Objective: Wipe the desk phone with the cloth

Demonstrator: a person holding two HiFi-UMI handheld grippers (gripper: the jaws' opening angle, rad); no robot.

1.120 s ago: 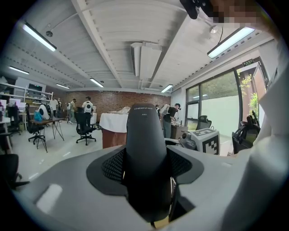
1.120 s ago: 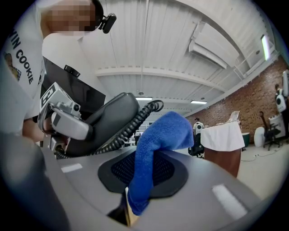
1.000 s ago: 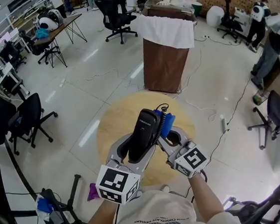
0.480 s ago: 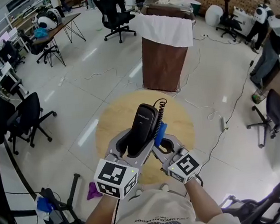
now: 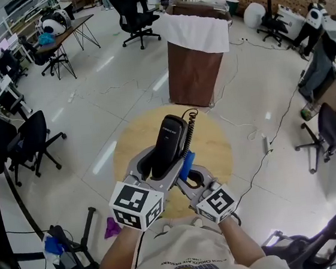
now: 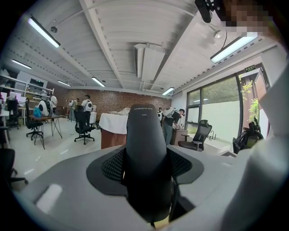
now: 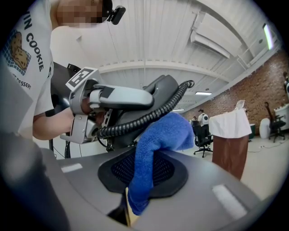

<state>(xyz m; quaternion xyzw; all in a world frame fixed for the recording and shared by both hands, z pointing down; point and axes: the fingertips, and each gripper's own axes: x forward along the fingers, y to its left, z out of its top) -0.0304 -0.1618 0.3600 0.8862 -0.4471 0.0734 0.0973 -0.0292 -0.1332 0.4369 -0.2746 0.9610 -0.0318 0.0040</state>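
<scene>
I hold a black phone handset upright above the round wooden table, my left gripper shut on its lower end. In the left gripper view the handset fills the gap between the jaws of that gripper. My right gripper is shut on a blue cloth, which lies against the handset's right side. The right gripper view shows the cloth pinched in the gripper, beside the coiled cord and the handset. The phone's base is hidden.
Beyond the table stands a brown bin with a white liner. There are black office chairs at the left and right. A purple scrap lies on the floor at the lower left, and a cable trails to the right.
My right gripper has slid the blue cloth down the handset's right side, toward me. The left gripper and the handset have barely moved.
</scene>
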